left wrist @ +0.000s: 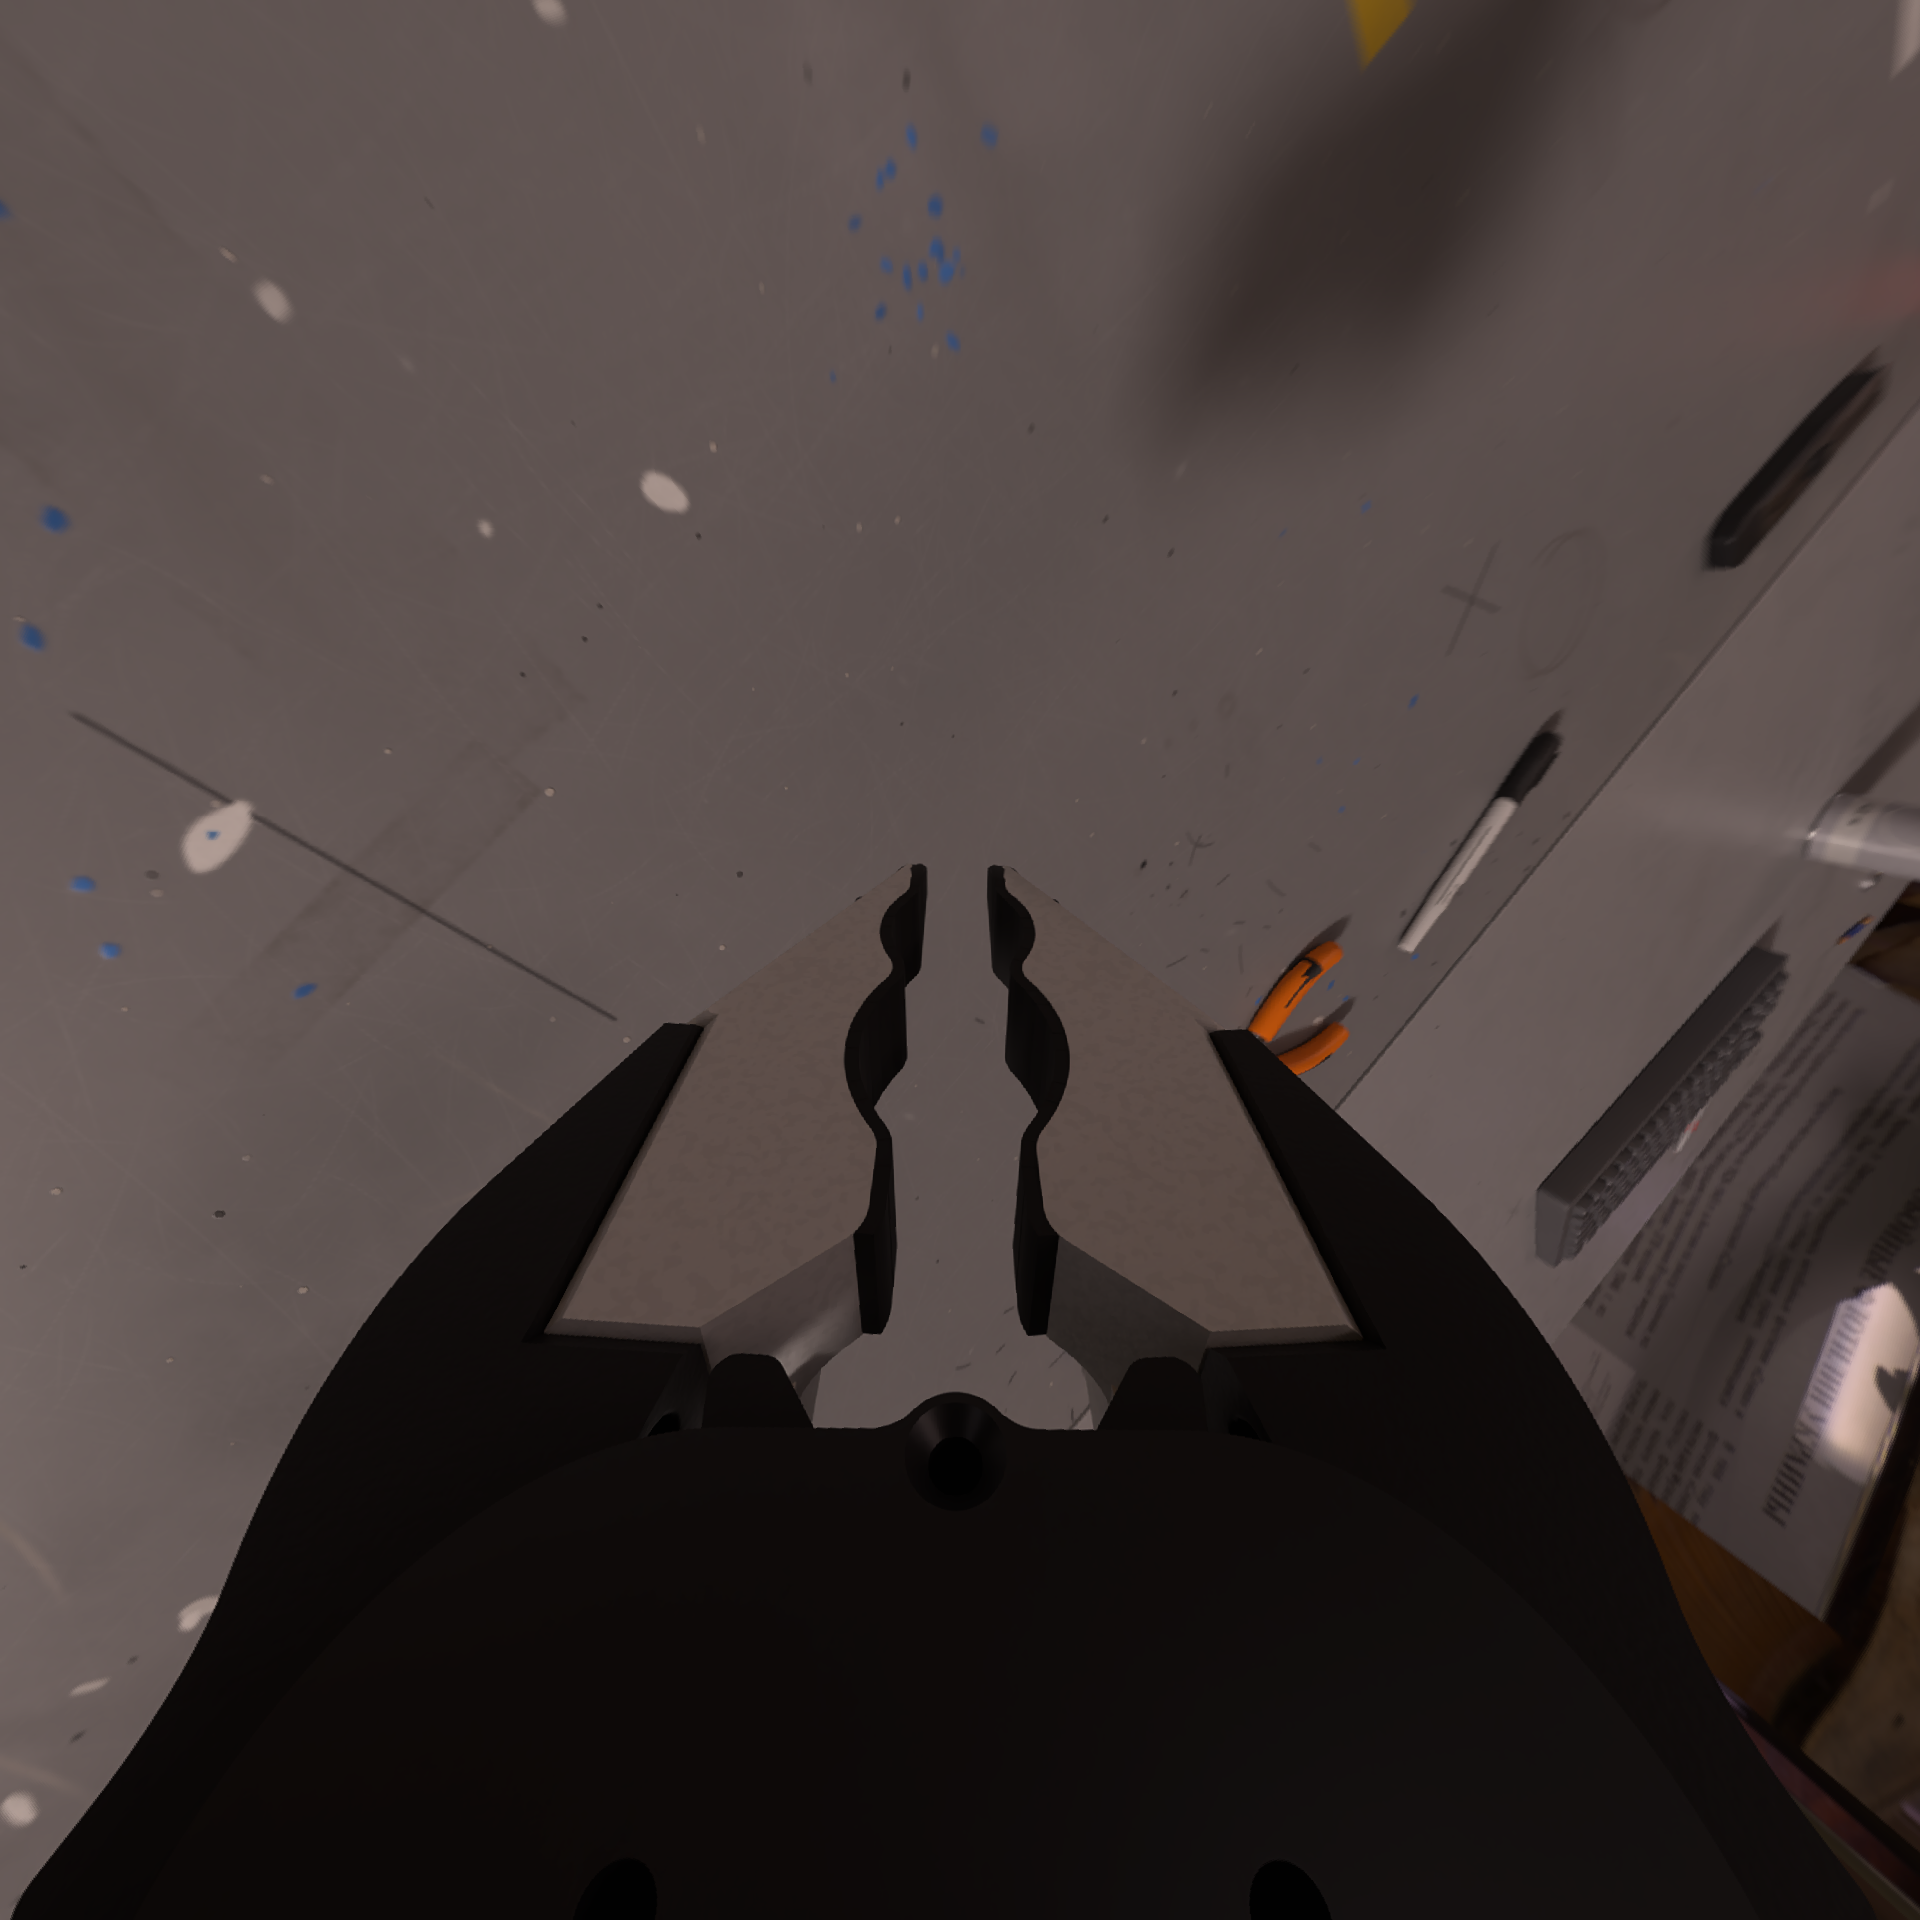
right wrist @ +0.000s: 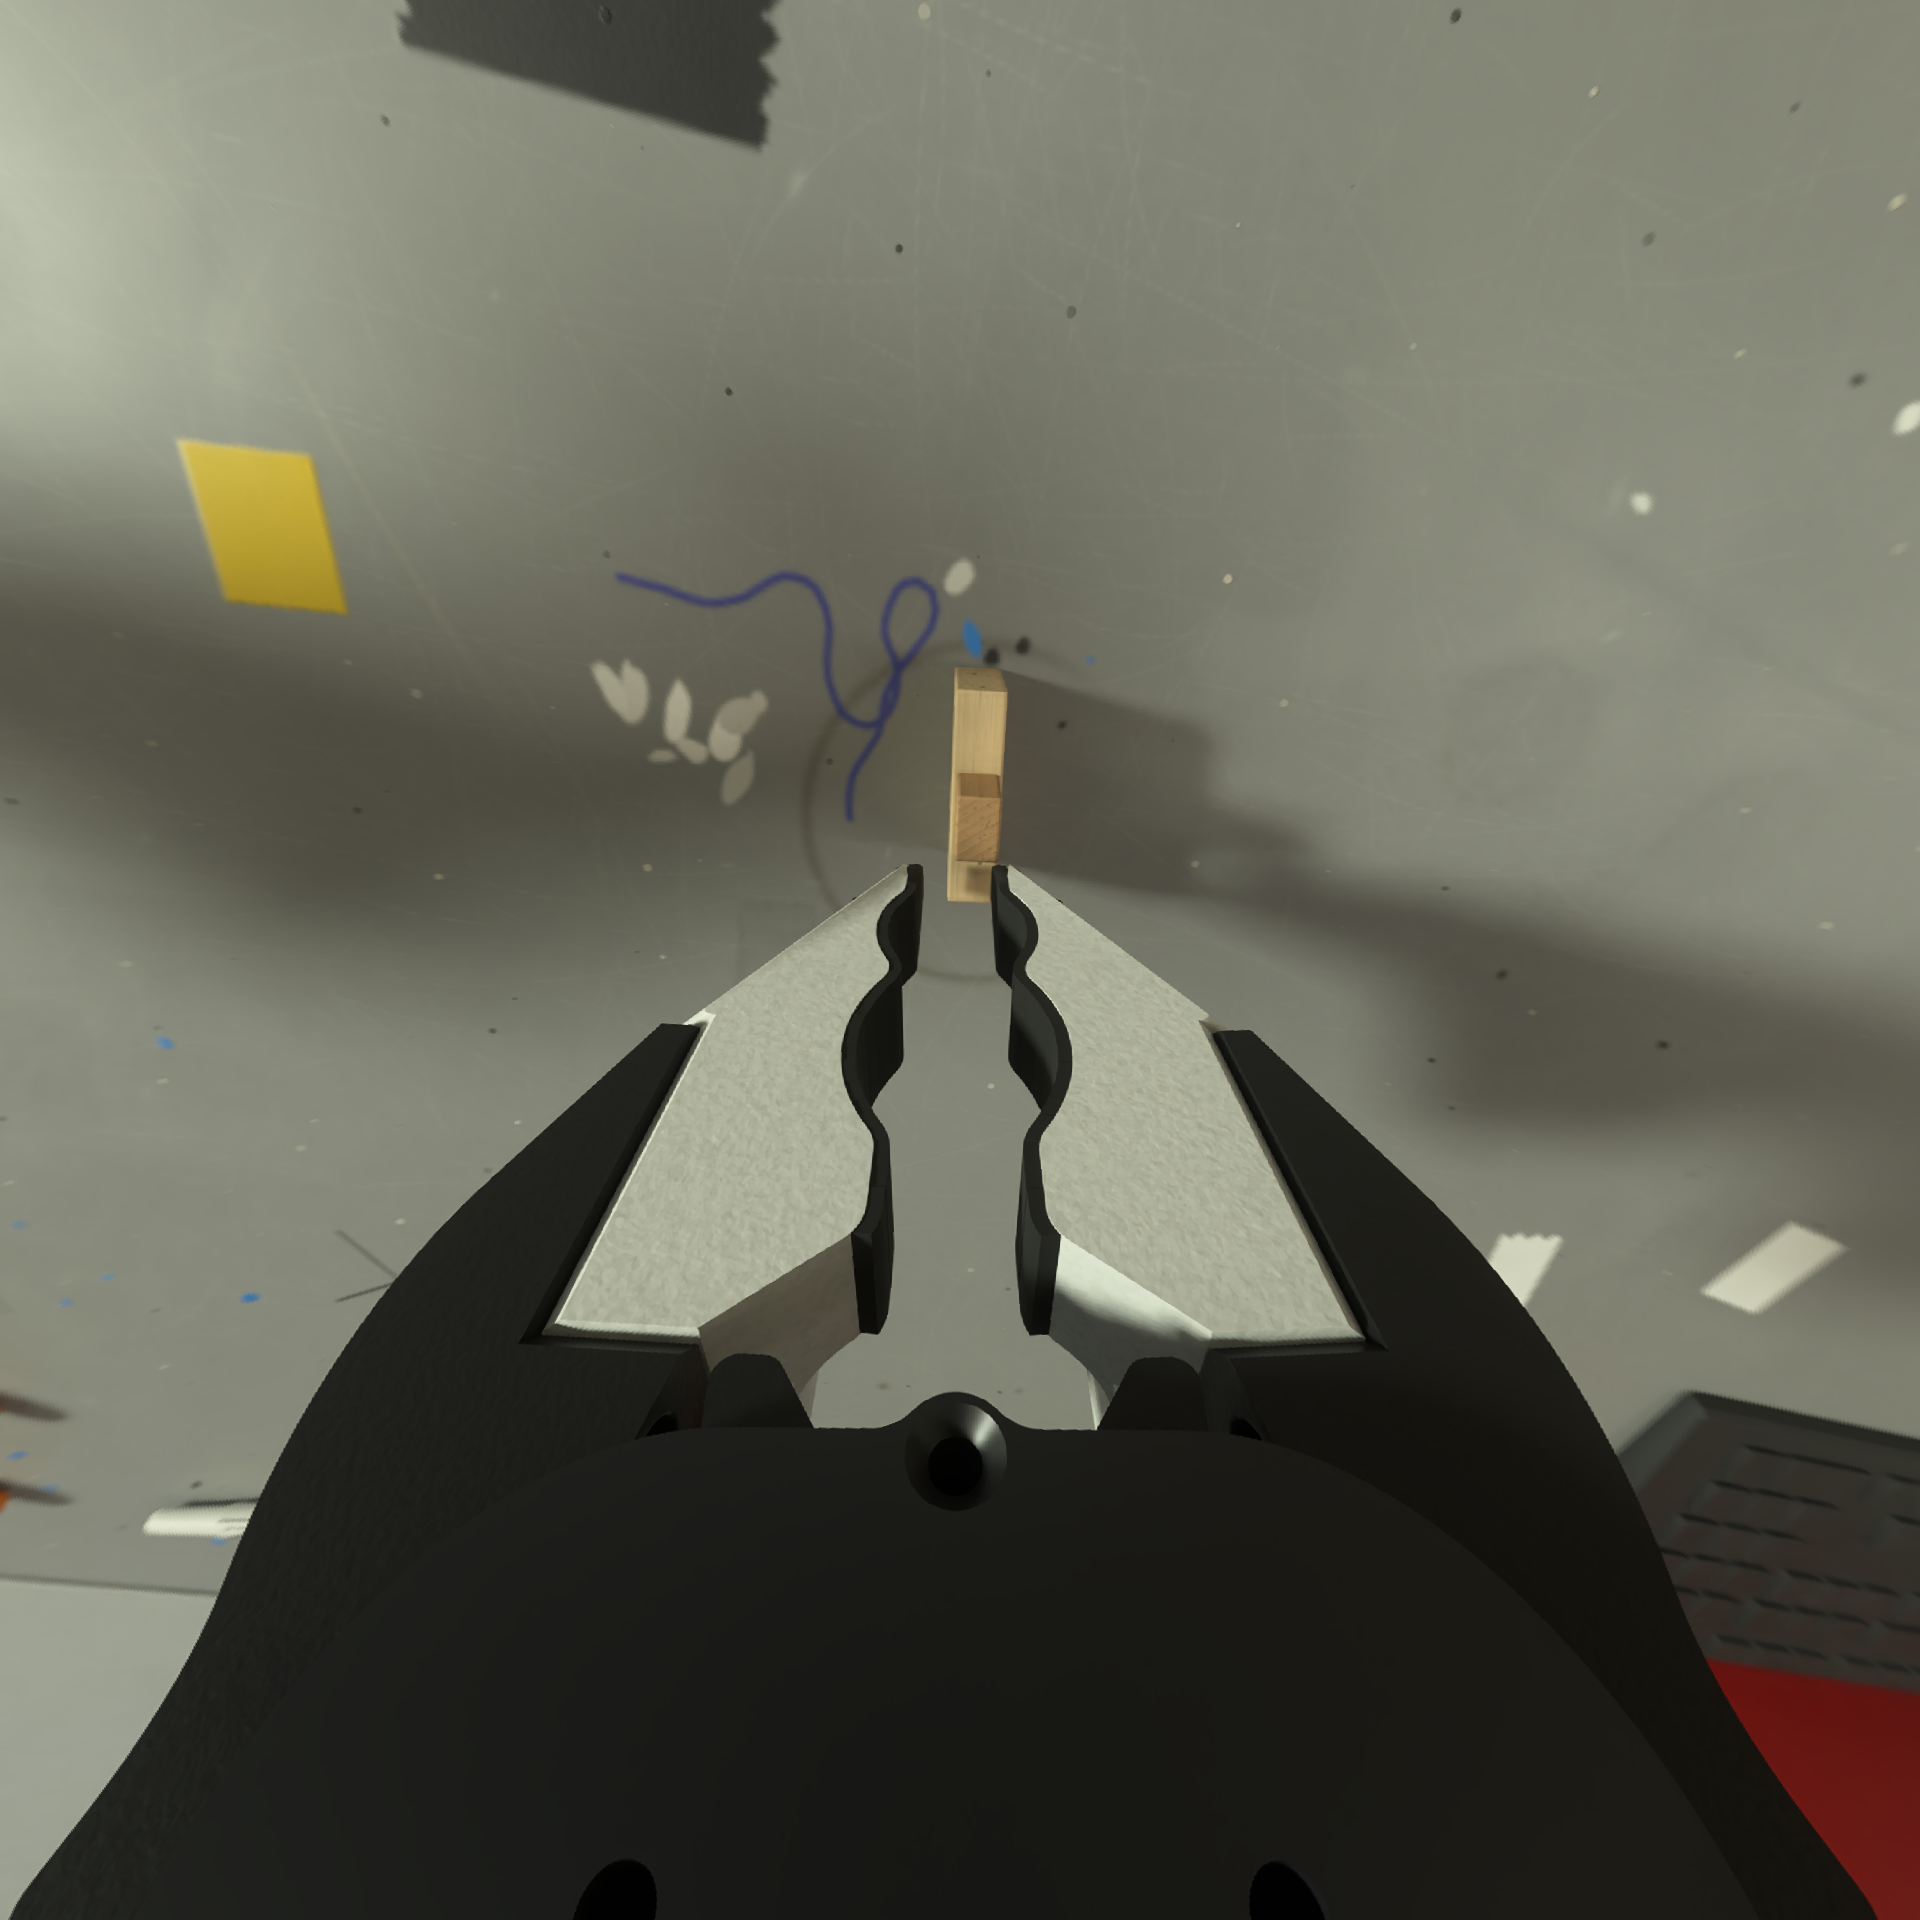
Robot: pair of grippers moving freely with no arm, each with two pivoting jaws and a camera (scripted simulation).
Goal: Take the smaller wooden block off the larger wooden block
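In the right wrist view a long pale wooden block (right wrist: 981,727) lies on the grey table, running away from me. A smaller, darker wooden block (right wrist: 978,817) sits on its near part. My right gripper (right wrist: 956,875) is open and empty, its fingertips just short of the blocks' near end, above the table. In the left wrist view neither block shows. My left gripper (left wrist: 956,873) is open and empty over bare grey table.
Left wrist view: orange-handled pliers (left wrist: 1299,1003), a marker pen (left wrist: 1481,842), a dark flat object (left wrist: 1797,468) and a grey keyboard-like bar (left wrist: 1662,1107) to the right. Right wrist view: a yellow patch (right wrist: 260,525), a blue scribble (right wrist: 831,644), a dark tray (right wrist: 1787,1538) at lower right.
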